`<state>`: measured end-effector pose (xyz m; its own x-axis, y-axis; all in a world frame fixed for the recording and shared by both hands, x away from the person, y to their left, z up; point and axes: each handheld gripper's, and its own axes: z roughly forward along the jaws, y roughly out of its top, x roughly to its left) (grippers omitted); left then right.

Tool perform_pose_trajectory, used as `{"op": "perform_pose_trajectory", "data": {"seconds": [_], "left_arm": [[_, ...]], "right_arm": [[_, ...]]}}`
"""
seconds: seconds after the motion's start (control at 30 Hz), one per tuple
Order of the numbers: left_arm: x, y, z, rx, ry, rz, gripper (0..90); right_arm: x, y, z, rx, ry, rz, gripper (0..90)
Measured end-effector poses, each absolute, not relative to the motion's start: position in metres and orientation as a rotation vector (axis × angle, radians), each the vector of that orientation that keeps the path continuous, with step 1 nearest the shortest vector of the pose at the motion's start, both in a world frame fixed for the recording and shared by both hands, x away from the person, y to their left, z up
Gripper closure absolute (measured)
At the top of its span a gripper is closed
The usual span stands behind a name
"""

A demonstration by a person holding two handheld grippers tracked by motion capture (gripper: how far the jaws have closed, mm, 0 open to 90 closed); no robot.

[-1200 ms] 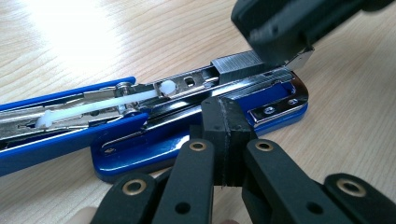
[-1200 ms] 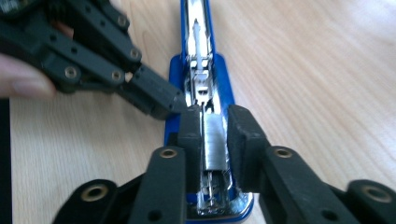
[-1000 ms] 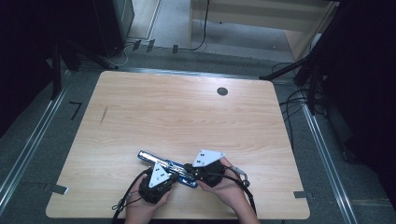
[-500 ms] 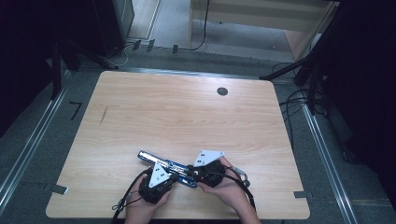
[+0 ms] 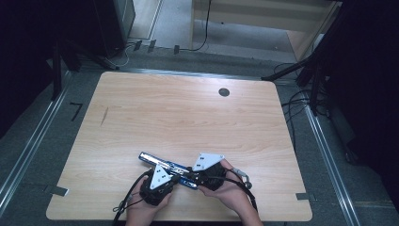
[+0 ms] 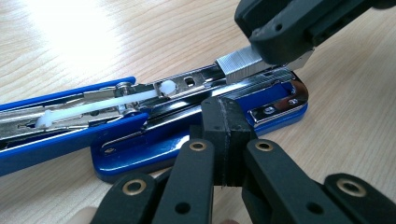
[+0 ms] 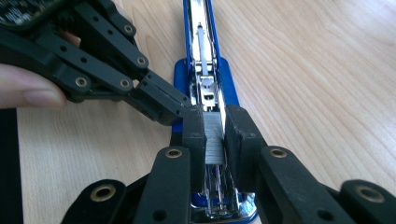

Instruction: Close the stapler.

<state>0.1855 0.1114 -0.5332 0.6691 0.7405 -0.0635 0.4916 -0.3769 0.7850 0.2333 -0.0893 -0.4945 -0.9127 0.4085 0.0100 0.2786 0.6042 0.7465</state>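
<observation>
The strip of staples (image 7: 213,137) is a small, light block of thin silver wires stuck side by side. It looks stiff, but I think it can snap into bits if it is squeezed too hard or bent. Its sides are smooth metal, so it may slip. The best place to hold it is on its two long flat sides, and that is where the right tool (image 7: 215,135) pinches it now, one black pad on each side.

The strip sits right between the pads of the right tool, just above the open metal channel of the stapler (image 6: 196,116).

The stapler is blue and shiny silver. It lies flat on the wooden tabletop (image 5: 188,117), opened wide, with a white plastic pusher on a rod in its top arm. It looks hard and a bit heavy, so it should stay put, but it could slide on the smooth wood.

The left tool (image 6: 223,135) has its pads pressed together, with nothing between them. Its tip rests against the side of the stapler, close beside the right tool.
</observation>
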Motion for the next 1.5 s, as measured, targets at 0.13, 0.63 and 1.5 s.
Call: {"op": "perform_pose_trajectory", "data": {"seconds": [0.13, 0.63, 1.5], "left_arm": [[0.186, 0.111, -0.533, 2.054, 0.951, 0.381, 90.0], [0.186, 0.112, -0.533, 2.05, 0.953, 0.374, 90.0], [0.186, 0.112, -0.533, 2.05, 0.953, 0.373, 90.0]], "right_arm": [[0.235, -0.092, -0.495, 0.614, 2.648, 1.202, 90.0], [0.229, -0.089, -0.506, 0.511, 2.675, 1.179, 75.4], [0.229, -0.09, -0.498, 0.481, 2.649, 1.153, 79.8]]}}
